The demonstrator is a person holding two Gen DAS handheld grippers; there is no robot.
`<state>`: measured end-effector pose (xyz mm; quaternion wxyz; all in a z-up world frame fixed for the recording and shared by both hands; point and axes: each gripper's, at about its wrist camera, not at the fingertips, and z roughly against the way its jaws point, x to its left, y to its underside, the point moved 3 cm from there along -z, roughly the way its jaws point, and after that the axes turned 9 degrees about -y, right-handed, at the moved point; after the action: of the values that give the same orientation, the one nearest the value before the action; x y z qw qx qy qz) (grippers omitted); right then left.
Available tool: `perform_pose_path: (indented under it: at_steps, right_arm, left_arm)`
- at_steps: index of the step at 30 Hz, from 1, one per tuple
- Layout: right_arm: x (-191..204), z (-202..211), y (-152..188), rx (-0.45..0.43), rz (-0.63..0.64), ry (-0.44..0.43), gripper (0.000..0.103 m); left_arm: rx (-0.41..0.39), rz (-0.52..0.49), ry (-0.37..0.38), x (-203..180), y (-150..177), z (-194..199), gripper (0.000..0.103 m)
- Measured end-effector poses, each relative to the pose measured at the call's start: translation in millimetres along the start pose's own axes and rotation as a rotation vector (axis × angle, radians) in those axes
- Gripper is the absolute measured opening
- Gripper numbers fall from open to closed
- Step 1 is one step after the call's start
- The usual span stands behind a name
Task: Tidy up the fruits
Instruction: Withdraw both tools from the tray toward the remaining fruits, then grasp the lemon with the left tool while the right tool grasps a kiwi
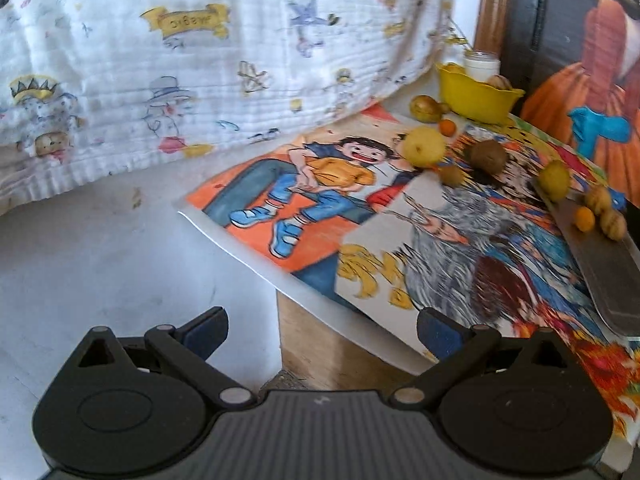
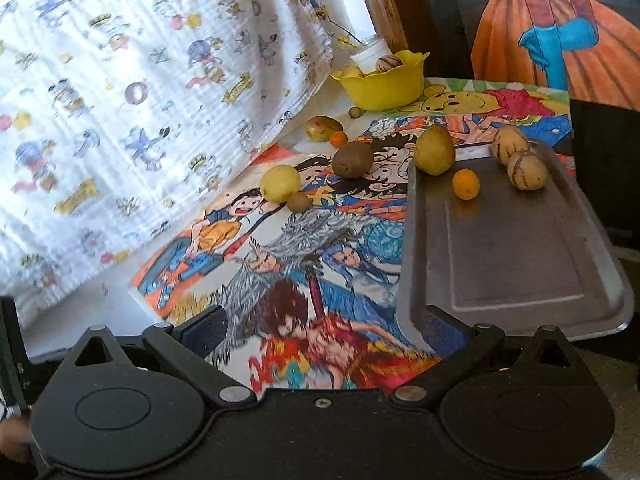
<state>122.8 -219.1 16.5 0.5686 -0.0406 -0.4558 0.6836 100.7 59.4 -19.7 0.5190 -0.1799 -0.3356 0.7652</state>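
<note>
- Fruits lay scattered on the cartoon-printed table cover: a round yellow fruit (image 2: 280, 183) leftmost, then a fuzzy brown kiwi (image 2: 352, 159), apparently awaiting sorting.
- The flat grey metal tray (image 2: 516, 256) at right held four fruits, likely the collecting place.
- The left gripper (image 1: 322, 332) and right gripper (image 2: 322, 330) hung back, jaws spread, empty.

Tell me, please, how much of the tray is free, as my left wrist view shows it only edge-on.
Observer: Most of it. The tray is bare on its near part, and fruits sit only at its far end.
Operator: Is the right claw holding anything?
Observer: No, the right claw is open and empty.
Operator: What lies to the right of the bowl?
Observer: A bear drawing lies flat beside the bowl.
</note>
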Motion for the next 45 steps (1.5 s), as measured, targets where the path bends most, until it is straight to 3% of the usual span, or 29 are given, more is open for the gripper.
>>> perform_pose_path:
  at_steps: [9,14,24,27,33,37,45]
  right_arm:
    - [20,-14,-76,-0.025,0.22,-0.017,0.102]
    - [19,-22,-109,-0.062,0.255,-0.03,0.102]
    - [14,-69,-168,-0.087,0.252,-0.051,0.102]
    - [9,-82,-175,-0.116,0.249,-0.04,0.102]
    - [-18,-119,-171,-0.125,0.277,0.079,0.102]
    - [-44,-144,-167,-0.083,0.19,0.068,0.102]
    - [-77,-173,-162,-0.035,0.099,0.045,0.102]
  left_arm:
    - [-0.019,0.018,-0.037,3,-36,-25,0.103]
    - [-0.039,0.035,-0.052,2,-60,-34,0.103]
    - [-0.125,-0.024,-0.057,-19,-107,-44,0.103]
    - [-0.144,-0.035,-0.042,-27,-120,-52,0.103]
    - [-0.115,-0.015,0.031,-42,-135,-82,0.103]
    - [-0.118,0.004,0.106,-54,-140,-102,0.103]
    - [-0.103,-0.005,0.18,-76,-146,-131,0.103]
